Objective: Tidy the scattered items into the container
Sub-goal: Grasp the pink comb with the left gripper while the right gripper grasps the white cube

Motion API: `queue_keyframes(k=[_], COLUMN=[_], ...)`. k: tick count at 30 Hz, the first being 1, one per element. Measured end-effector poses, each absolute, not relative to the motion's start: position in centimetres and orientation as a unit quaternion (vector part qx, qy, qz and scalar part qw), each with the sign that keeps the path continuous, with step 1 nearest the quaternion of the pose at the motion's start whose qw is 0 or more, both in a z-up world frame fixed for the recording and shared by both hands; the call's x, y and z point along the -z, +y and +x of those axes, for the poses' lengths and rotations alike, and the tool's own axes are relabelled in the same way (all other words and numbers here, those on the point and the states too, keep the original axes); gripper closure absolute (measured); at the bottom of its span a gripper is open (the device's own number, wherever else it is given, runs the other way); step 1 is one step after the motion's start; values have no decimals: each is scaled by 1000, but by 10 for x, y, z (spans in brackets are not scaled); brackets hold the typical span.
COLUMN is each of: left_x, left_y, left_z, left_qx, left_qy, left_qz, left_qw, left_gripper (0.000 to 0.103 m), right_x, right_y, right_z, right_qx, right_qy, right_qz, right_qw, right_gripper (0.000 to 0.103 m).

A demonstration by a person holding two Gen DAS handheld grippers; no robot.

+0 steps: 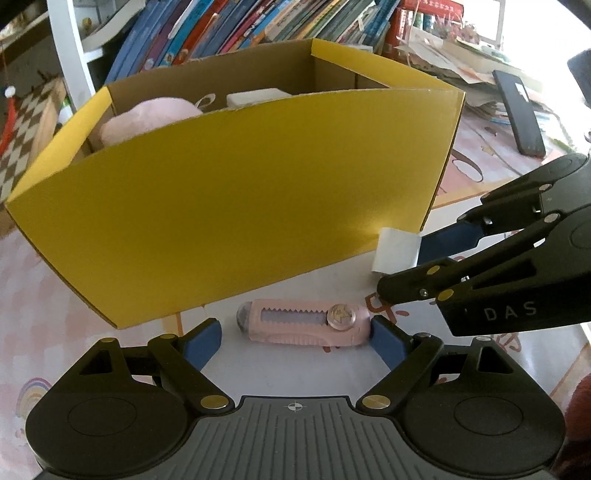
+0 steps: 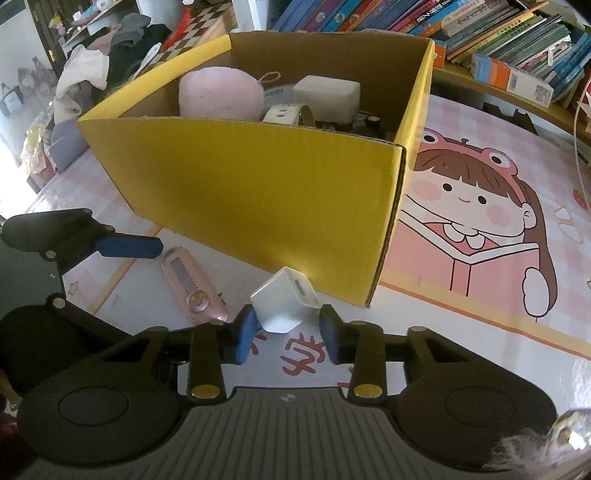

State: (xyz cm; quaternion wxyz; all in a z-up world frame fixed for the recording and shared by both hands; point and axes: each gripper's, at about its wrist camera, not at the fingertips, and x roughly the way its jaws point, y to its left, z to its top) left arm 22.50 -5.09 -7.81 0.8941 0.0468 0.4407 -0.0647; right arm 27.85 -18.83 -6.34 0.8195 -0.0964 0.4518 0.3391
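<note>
A yellow cardboard box point(image 1: 236, 206) stands on the table, also in the right wrist view point(image 2: 258, 192), holding a pink plush point(image 2: 218, 92), a white block point(image 2: 327, 96) and other items. A pink utility knife point(image 1: 303, 326) lies in front of it between the open fingers of my left gripper point(image 1: 295, 339); the right finger touches its end. The knife also shows in the right wrist view point(image 2: 192, 288). A white USB charger point(image 2: 284, 304) lies by the box corner, between the fingers of my open right gripper point(image 2: 288, 332). The charger shows in the left wrist view point(image 1: 397, 253).
A cartoon-print mat point(image 2: 480, 221) covers the table. Shelves of books point(image 1: 280, 26) stand behind the box. A dark phone point(image 1: 519, 112) lies on papers at the right. Clothes point(image 2: 92, 74) are piled at the far left.
</note>
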Motion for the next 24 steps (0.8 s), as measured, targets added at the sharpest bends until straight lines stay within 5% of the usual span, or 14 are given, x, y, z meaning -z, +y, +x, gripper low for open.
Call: queue_keyframes(k=[5, 24], left_x=[76, 50], left_y=[-51, -26], left_z=[220, 194], left_qx=[82, 78], left_qy=[439, 418], left_qz=[52, 40], left_qw=[893, 904], left_gripper=[27, 29], right_x=[63, 48], right_y=[-187, -177], right_z=[276, 258], right_qx=[-333, -322], right_qy=[453, 440], right_qz=[-97, -86], right_qw=[821, 834], right_gripper=[72, 73])
